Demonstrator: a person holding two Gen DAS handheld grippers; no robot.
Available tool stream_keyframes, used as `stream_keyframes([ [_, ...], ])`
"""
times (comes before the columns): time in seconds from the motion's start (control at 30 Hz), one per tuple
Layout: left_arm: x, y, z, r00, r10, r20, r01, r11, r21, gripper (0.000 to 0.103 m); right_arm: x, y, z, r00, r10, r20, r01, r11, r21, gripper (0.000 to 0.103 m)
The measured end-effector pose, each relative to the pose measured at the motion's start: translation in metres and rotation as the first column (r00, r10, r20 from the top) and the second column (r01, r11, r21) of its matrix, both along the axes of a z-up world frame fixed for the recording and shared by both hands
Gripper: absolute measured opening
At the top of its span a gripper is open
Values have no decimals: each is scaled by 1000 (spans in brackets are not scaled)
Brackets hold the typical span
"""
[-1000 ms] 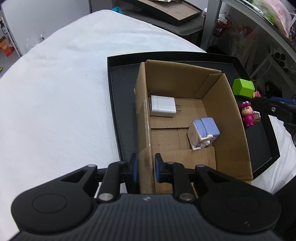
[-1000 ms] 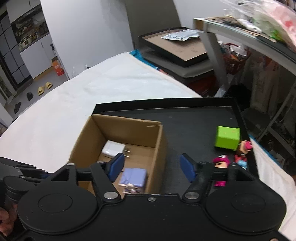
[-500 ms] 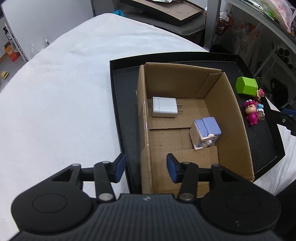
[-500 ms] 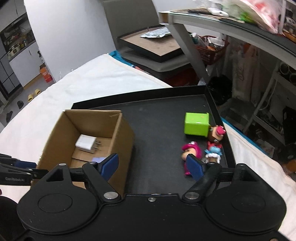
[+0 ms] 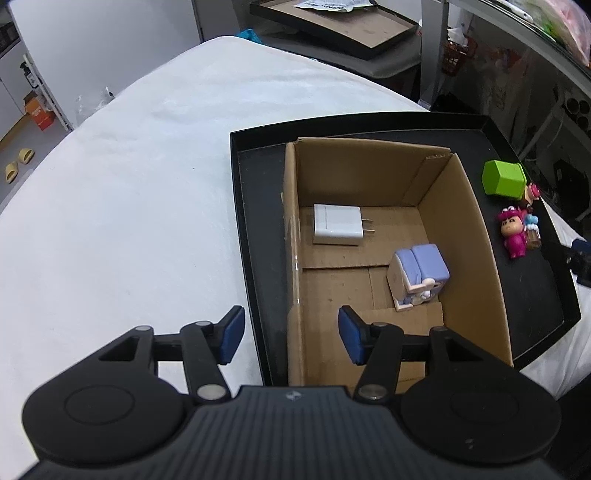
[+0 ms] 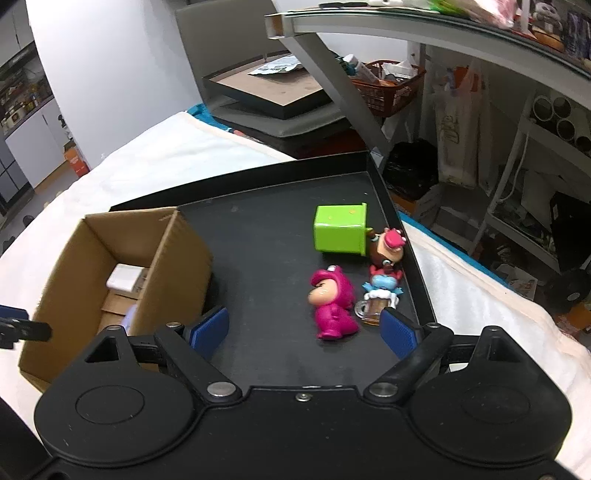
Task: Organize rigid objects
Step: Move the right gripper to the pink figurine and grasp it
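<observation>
Pink figurine (image 6: 332,308) is lying on the black tray (image 6: 258,236), at 3 o'clock of the cardboard box (image 6: 173,273); likely light, stiff, slick plastic, best pinched across the body. Right tongs (image 6: 304,330) have just been opening wide, empty, framing it; left tongs (image 5: 290,334) have just been opening halfway, empty, straddling the box wall without pressing.

A white cloth (image 5: 122,206) covers the worktop. Behind it stands a plain white wall (image 6: 110,62). A grey metal shelf (image 6: 424,33) slants overhead on an angled leg, cluttered with packets on top. Below it sit stacked dark frames (image 6: 273,92) with a brown board, a red-brown basket (image 6: 391,88) of odds and ends, and hanging bags (image 6: 458,122). On the light floor lie yellow slippers (image 5: 18,164) and an orange box (image 5: 38,110).
</observation>
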State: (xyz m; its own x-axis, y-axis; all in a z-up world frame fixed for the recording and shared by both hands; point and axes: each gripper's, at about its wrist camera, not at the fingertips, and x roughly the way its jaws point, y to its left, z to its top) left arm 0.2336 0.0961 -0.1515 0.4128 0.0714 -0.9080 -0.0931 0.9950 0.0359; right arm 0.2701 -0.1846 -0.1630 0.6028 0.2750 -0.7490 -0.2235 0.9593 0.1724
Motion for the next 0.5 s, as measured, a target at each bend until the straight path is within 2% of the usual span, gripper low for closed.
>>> stream_keyframes([
  [0.3,2,-5,2,1000,8,15,-9,999,38,56,0,-14,-29,998,-49,26,48,998,49,88],
  [0.5,7,-9,-1,1000,8,7,-8,999,51,58,9,-13,-42,997,-80,22,79,996,40,88],
])
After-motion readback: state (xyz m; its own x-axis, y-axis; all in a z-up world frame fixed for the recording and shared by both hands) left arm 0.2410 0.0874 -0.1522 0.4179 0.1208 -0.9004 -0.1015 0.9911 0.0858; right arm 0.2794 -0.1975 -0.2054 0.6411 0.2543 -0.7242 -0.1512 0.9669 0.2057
